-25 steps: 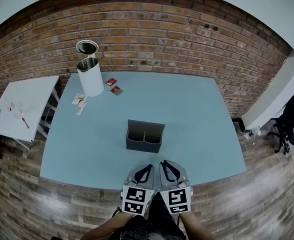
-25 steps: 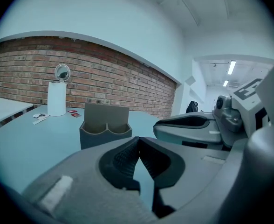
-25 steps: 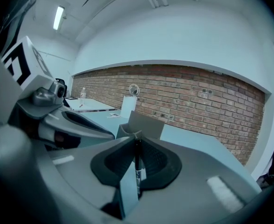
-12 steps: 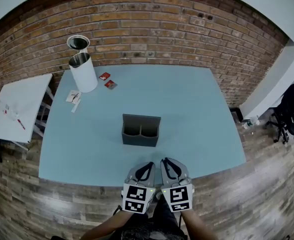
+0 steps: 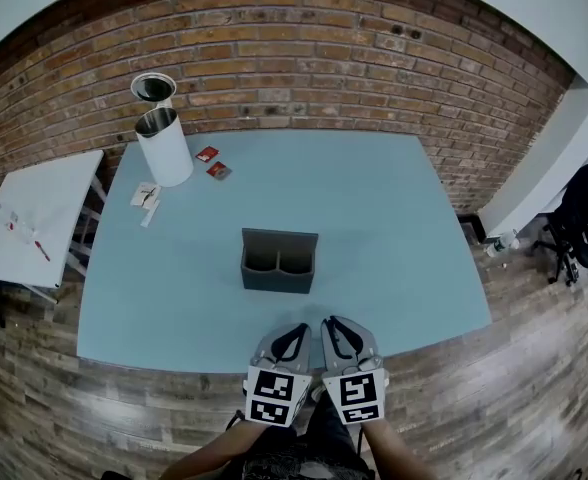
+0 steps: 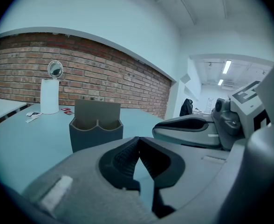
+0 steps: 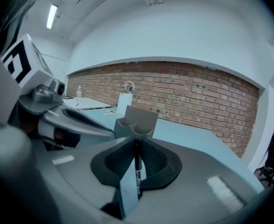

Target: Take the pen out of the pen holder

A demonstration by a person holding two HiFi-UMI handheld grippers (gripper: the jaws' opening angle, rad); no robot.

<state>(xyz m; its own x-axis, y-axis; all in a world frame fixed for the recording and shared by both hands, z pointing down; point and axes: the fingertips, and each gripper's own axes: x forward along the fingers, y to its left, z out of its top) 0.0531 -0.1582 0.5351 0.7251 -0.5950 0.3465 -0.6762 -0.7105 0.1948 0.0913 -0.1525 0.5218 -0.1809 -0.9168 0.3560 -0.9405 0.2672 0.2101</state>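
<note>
My right hand-held gripper was clamped on the light, stiff, slick pen, seemingly mid-barrel, clear of the pen holder; my left hand-held gripper was closed, empty.

The pen holder is a dark grey, box-shaped plastic piece with two rounded, open-topped compartments side by side and a taller flat panel behind them. It stands upright about midway between the left and right edges of the light blue table. The pen is slim and black with pale print on its barrel. It stands upright, clamped between the closed jaws of the right gripper at the table's near edge, well apart from the holder.
</note>
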